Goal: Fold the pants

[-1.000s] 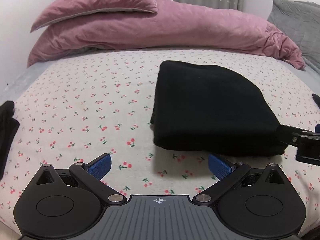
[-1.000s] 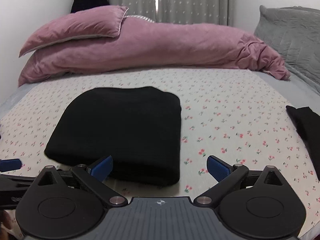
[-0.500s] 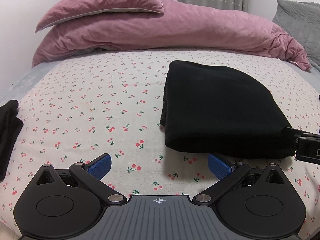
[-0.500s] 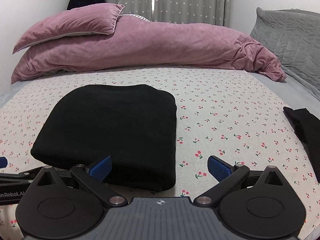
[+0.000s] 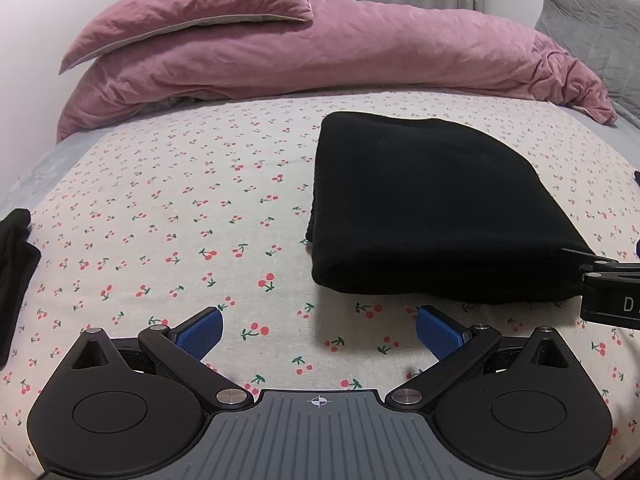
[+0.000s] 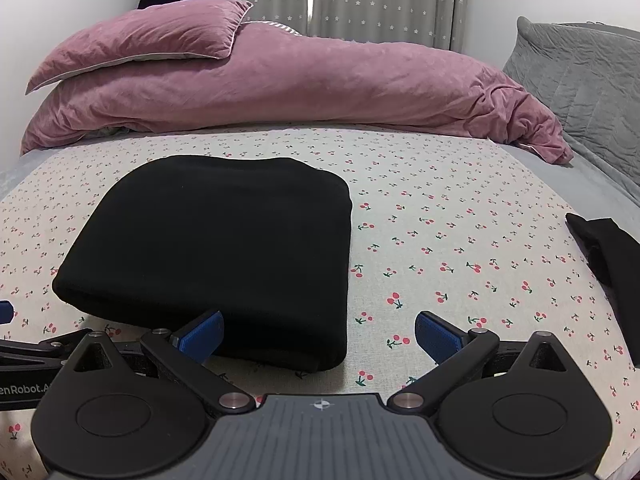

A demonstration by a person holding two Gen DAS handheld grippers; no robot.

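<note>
The black pants (image 5: pixel 424 208) lie folded into a thick rectangle on the cherry-print sheet (image 5: pixel 180 208); they also show in the right wrist view (image 6: pixel 224 248). My left gripper (image 5: pixel 319 330) is open and empty, just in front of the fold's near left edge. My right gripper (image 6: pixel 318 330) is open and empty, at the fold's near right corner, its left fingertip (image 6: pixel 200 334) over the black cloth's edge. The right gripper's body shows at the right edge of the left wrist view (image 5: pixel 608 292).
A pink duvet (image 6: pixel 304 84) and pink pillow (image 6: pixel 140 40) lie across the far side of the bed. A grey quilted pillow (image 6: pixel 584 76) is at the far right. Other black garments lie at the left edge (image 5: pixel 12 268) and right edge (image 6: pixel 612 264).
Both grippers have drawn back a little from the folded pants and stayed open. The pants have not moved.
</note>
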